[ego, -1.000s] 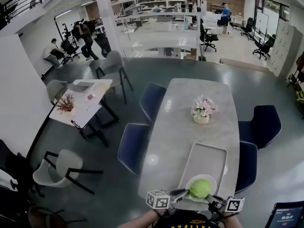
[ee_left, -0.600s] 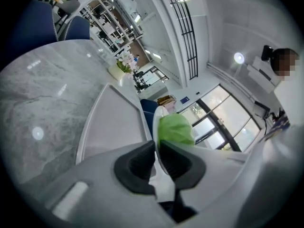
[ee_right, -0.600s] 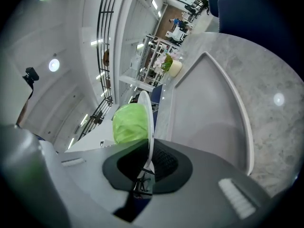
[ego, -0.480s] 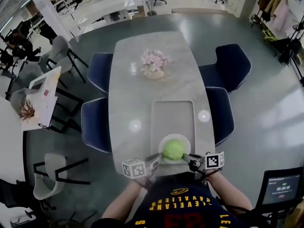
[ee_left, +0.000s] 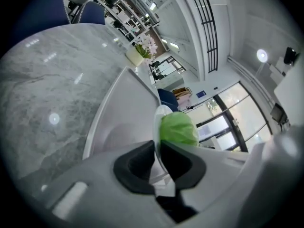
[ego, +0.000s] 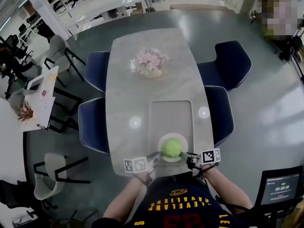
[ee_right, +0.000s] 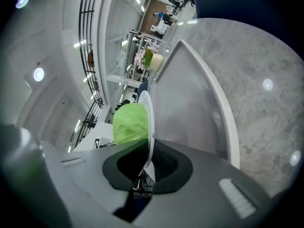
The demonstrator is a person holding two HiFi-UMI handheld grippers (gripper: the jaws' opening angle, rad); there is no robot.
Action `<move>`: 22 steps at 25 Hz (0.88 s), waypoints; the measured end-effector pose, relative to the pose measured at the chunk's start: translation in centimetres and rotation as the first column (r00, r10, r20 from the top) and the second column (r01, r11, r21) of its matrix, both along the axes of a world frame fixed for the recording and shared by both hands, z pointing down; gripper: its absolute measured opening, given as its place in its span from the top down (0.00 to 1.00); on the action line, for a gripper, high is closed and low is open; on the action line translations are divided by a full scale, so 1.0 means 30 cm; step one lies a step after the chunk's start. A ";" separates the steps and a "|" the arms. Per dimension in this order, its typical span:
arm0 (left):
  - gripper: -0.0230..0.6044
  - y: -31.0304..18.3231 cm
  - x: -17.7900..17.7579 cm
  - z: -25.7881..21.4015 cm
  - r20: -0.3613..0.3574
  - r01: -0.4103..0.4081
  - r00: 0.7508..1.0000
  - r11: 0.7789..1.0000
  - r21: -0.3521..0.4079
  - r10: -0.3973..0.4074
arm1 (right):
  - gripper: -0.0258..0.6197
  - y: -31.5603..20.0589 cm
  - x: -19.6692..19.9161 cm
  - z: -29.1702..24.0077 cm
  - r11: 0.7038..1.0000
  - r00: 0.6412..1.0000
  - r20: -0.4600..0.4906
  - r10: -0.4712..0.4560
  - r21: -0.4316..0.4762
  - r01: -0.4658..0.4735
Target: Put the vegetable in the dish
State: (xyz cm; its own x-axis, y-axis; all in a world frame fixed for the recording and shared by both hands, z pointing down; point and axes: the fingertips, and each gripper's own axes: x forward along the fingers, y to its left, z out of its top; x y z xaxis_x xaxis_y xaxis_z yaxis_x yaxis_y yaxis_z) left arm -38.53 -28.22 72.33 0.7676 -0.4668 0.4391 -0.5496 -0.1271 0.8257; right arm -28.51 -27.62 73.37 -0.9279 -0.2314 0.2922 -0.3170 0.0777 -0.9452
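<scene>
A round green vegetable point(ego: 171, 147) lies on a white dish point(ego: 182, 140), which hangs over the near end of a grey tray point(ego: 170, 115). My left gripper point(ego: 156, 156) is shut on the dish's left rim point(ee_left: 156, 127), the vegetable point(ee_left: 178, 129) showing just beyond its pads. From the other side my right gripper point(ego: 188, 156) is shut on the right rim point(ee_right: 149, 127), with the vegetable point(ee_right: 129, 123) behind the rim. Both gripper views show the dish edge-on, pinched between the dark pads.
The tray point(ee_left: 118, 122) lies lengthwise on a long marble table point(ego: 142, 99). A vase of pink flowers point(ego: 151, 63) stands at the far end. Blue chairs point(ego: 94, 122) flank both sides of the table, one point(ego: 223, 113) to the right. A screen point(ego: 280, 186) is at lower right.
The view has swung from looking out over the room to looking steeply down on the table. Both grippers and the dish with the vegetable have sunk towards the tray's near end.
</scene>
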 end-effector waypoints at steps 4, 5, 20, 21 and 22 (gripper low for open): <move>0.90 -0.021 -0.013 0.019 0.011 0.002 1.000 1.000 -0.011 -0.002 | 0.92 -0.021 -0.011 0.016 1.000 1.000 -0.015 -0.002 -0.009 0.001; 0.90 -0.026 -0.013 0.021 0.013 0.003 1.000 1.000 -0.012 -0.002 | 0.92 -0.026 -0.011 0.017 1.000 1.000 -0.017 -0.002 -0.009 0.002; 0.89 -0.011 0.002 0.099 0.074 0.001 0.997 0.992 -0.130 0.008 | 0.92 -0.014 0.006 0.071 0.996 0.996 -0.090 0.002 -0.093 -0.011; 0.89 -0.009 0.001 0.096 0.075 0.002 0.997 0.991 -0.131 0.008 | 0.92 -0.013 0.005 0.068 0.996 0.996 -0.091 0.002 -0.094 -0.010; 0.89 -0.008 0.000 0.095 0.076 0.002 0.997 0.991 -0.131 0.008 | 0.92 -0.013 0.005 0.067 0.996 0.996 -0.094 0.000 -0.094 -0.009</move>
